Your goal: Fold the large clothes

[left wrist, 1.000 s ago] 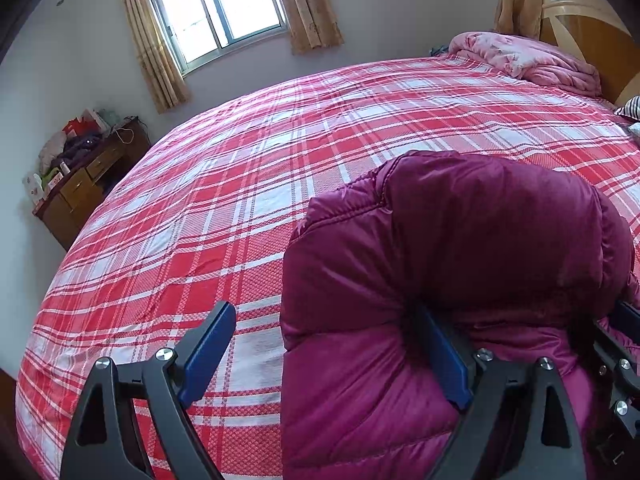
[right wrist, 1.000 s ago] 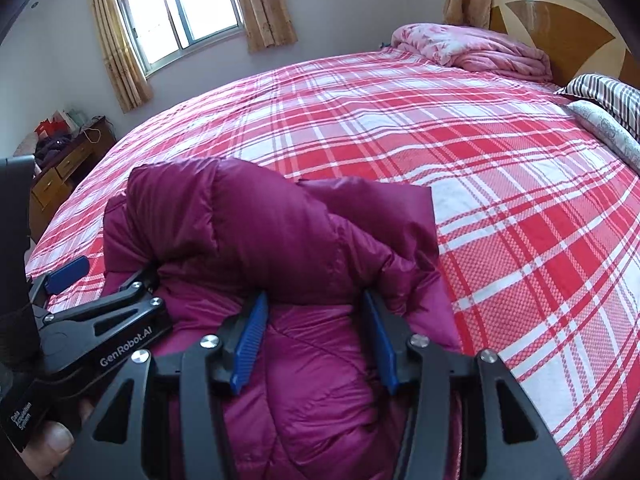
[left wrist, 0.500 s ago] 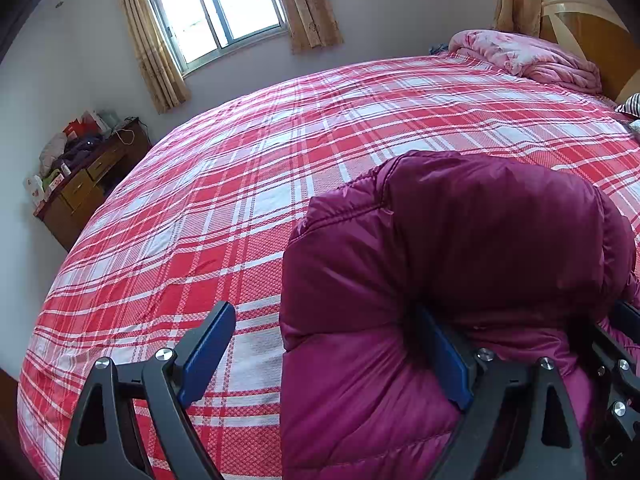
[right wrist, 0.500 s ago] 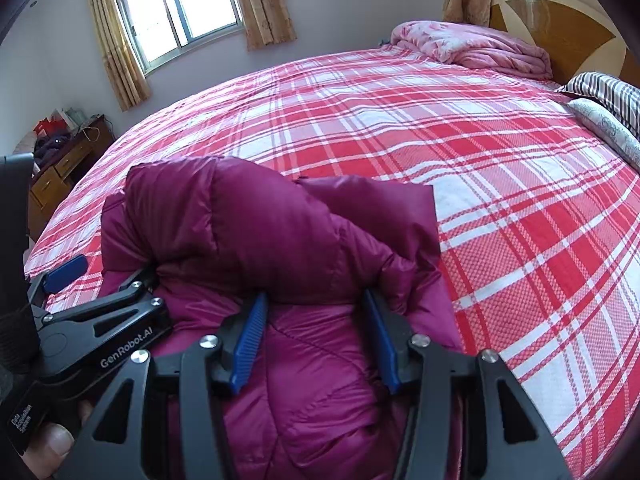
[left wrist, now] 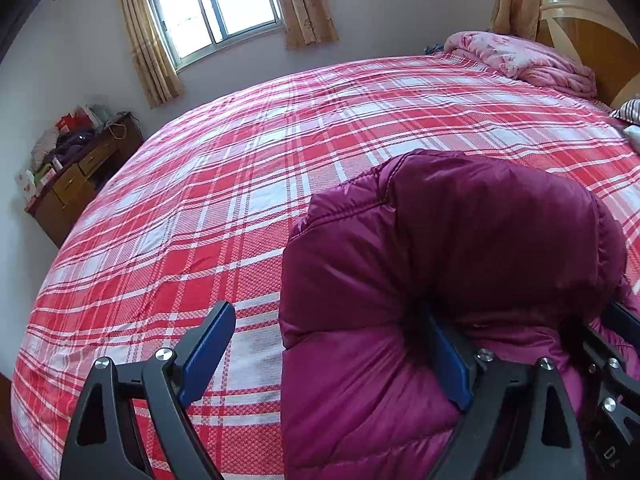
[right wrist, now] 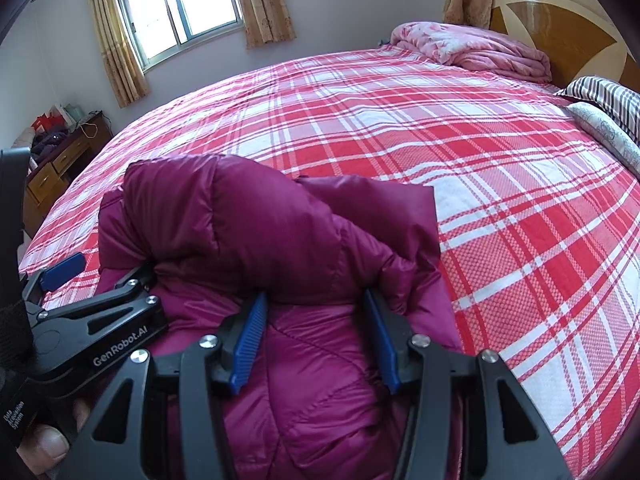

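Setting: home bedroom.
Large bed with plaid sheet, wooden headboard, curtained window, cluttered dresser.

Plaid bed, curtained daylit window, cluttered wooden dresser.

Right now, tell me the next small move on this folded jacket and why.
Probably draw both grippers back off the purple down jacket. Its top half already lies doubled over the lower half on the plaid bed, and the left gripper and right gripper have open jaws gripping nothing.
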